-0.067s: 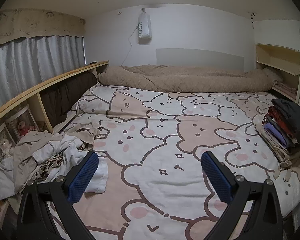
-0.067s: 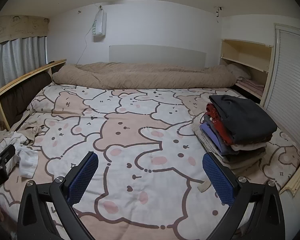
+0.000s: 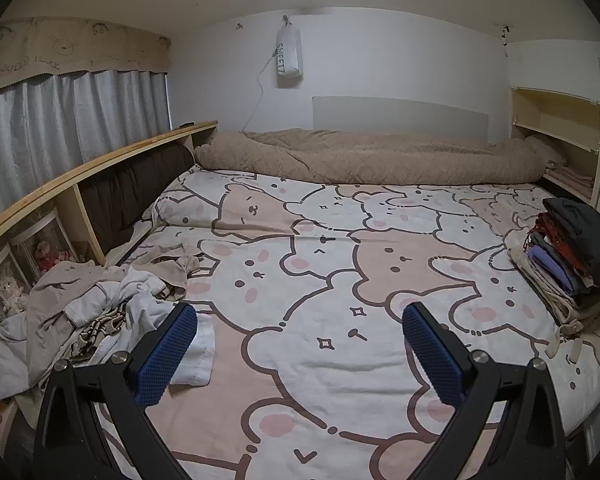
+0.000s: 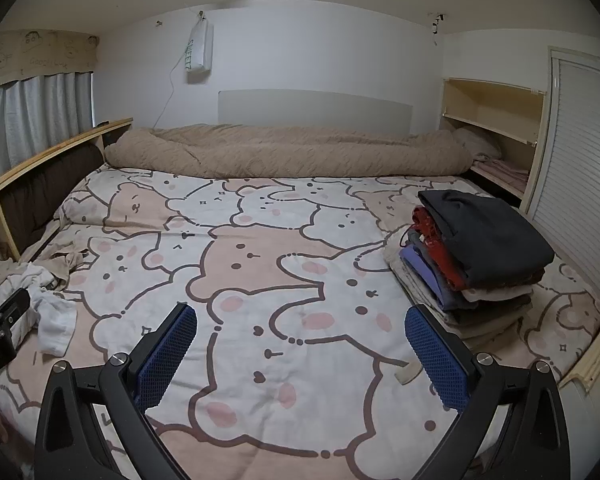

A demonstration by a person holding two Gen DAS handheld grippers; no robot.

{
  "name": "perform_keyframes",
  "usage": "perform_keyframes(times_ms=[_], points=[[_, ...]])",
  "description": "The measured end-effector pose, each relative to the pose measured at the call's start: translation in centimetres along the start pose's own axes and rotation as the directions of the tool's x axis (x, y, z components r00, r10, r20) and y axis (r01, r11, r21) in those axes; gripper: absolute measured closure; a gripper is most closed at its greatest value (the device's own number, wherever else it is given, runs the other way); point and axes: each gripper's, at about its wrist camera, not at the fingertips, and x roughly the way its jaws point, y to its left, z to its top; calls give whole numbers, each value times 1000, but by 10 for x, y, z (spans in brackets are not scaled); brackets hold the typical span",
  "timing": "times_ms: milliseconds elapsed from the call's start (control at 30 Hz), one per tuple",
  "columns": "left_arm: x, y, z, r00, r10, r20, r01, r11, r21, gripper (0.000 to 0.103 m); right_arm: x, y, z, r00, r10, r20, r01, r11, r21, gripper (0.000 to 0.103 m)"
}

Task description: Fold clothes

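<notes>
Nothing has shifted since a moment ago. Both grippers, left gripper (image 3: 300, 344) and right gripper (image 4: 300, 344), stand fully spread and empty above the bear-print sheet (image 3: 340, 280). A hanging white pouch (image 3: 288, 58) reads "SWEETZ". One unfolded heap (image 3: 100, 304) lies left; one folded stack (image 4: 476, 256) lies right. Only the right view shows the louvred door (image 4: 580, 168).

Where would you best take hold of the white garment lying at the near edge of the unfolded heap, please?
Probably by its loose near end, the flat white flap spilling from the unfolded heap onto the bear-print sheet. It lies free there, with nothing on top. The open left gripper could come from the bare sheet side, to its right, and pinch that edge.
</notes>
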Motion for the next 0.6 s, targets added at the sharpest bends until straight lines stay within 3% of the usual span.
perform_keyframes(times_ms=[600], points=[[-1,-2,-2,1000,6,10,-6,1000,15,0,-1,-2,0,1000,4,12,-4,1000,13,0]])
